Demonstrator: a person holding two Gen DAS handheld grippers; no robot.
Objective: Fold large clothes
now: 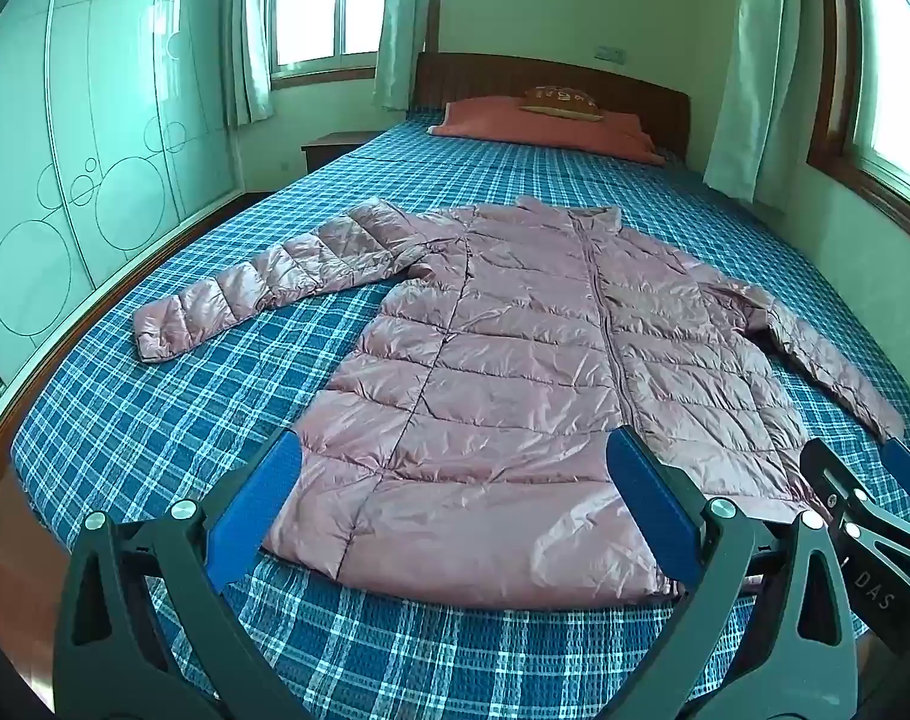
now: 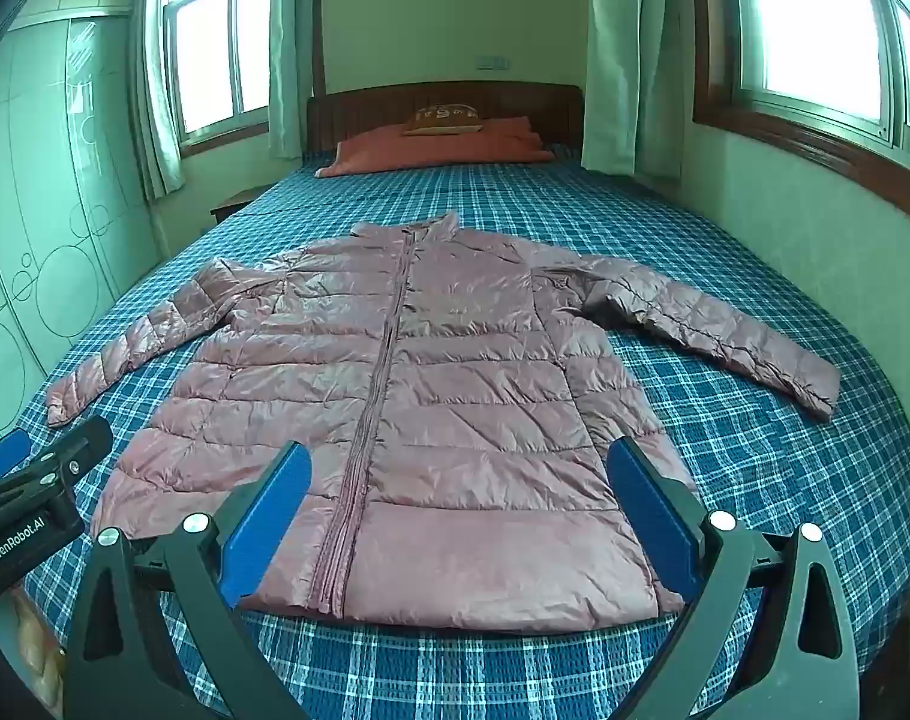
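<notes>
While the pink puffer jacket (image 1: 514, 372) lies spread flat, zipped, at the frame's centre on the plaid bed (image 1: 155, 420), both sleeves reach outward. The left tongs (image 1: 455, 498) and right tongs (image 2: 455, 504) gape wide above its hem, gripping nothing.

"GenRobot.AI" on the left hand-held gripper (image 2: 20, 468); "DAS" on the right hand-held gripper (image 1: 862, 468).

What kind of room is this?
Most likely a bedroom: a bed in a blue plaid cover, pillows against the wooden headboard, and curtained windows.
</notes>
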